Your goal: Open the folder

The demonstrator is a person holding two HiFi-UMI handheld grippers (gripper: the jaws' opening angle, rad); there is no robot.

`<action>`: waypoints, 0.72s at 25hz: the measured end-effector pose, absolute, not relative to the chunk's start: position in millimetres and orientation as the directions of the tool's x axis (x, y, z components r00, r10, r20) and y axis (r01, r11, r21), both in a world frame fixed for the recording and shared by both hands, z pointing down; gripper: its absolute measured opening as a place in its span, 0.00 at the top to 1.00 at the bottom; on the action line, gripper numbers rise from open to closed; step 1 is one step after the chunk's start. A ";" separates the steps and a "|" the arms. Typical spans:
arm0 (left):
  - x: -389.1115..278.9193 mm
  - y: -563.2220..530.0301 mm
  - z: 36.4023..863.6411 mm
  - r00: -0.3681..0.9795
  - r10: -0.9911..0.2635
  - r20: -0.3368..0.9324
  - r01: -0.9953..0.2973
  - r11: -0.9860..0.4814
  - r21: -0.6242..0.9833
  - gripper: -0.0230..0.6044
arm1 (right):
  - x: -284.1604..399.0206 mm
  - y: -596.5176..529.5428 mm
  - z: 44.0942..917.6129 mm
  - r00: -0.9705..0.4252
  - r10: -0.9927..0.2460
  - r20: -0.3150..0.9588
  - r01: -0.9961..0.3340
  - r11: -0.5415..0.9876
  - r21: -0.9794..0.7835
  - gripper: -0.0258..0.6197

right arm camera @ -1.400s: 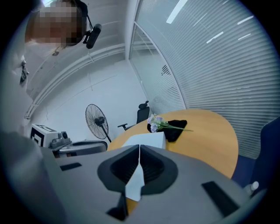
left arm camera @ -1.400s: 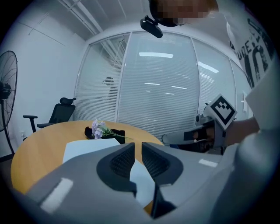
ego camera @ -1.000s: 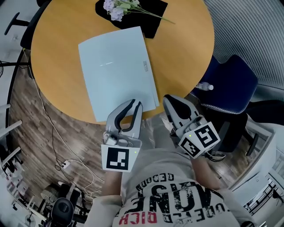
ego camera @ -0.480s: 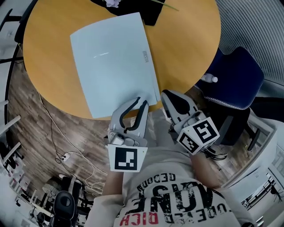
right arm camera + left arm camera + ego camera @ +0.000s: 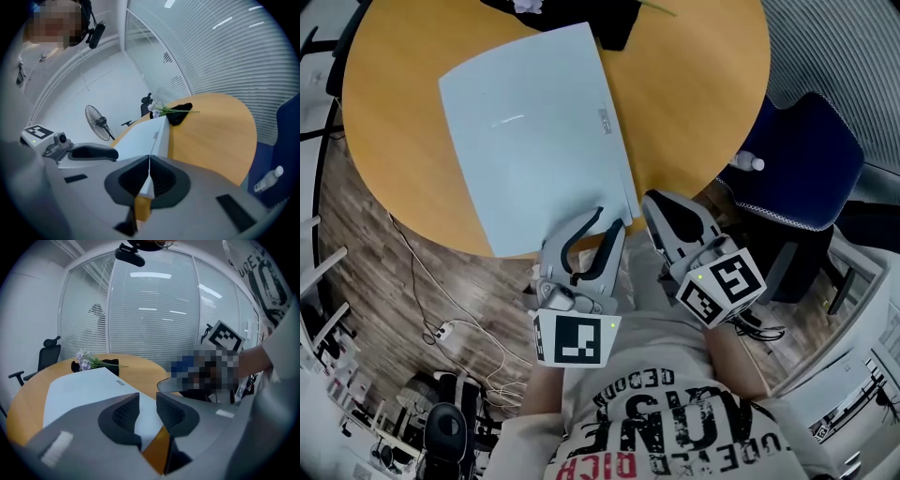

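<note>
A pale blue folder (image 5: pixel 534 131) lies closed and flat on the round wooden table (image 5: pixel 694 112); it also shows in the left gripper view (image 5: pixel 84 390) and the right gripper view (image 5: pixel 140 136). My left gripper (image 5: pixel 612 219) hovers just off the folder's near right corner. Its jaws are opening, and nothing is between them (image 5: pixel 147 401). My right gripper (image 5: pixel 649 199) sits beside it, to the right of that same corner at the table's edge. Its jaws meet (image 5: pixel 149 161), with the folder's corner showing past them.
A black cloth with pale flowers (image 5: pixel 609 14) lies at the table's far side. A blue chair (image 5: pixel 797 178) and a small bottle (image 5: pixel 748 162) are at the right. Cables (image 5: pixel 441 328) run over the wooden floor on the left. A standing fan (image 5: pixel 98 123) is further off.
The left gripper's jaws have spread wider. Both grippers have sunk a little near the folder's corner. The folder has not moved on the table.
</note>
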State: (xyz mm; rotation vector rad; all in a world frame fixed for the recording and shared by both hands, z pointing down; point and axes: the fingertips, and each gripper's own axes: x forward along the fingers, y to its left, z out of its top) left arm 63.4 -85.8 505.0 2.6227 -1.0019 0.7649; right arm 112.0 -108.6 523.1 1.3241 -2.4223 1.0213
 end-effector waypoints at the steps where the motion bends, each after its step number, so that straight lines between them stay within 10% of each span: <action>1: 65.6 -84.5 506.5 0.631 -0.540 0.557 -0.656 -0.755 0.010 0.76 | 112.1 -109.3 523.2 -0.579 -0.664 0.473 -0.802 0.358 -0.479 0.94; 18: 84.9 -57.3 535.0 0.557 -0.433 0.709 -0.382 -0.891 -0.244 0.70 | 110.3 -108.0 528.1 -0.587 -0.655 0.475 -0.793 0.348 -0.500 0.94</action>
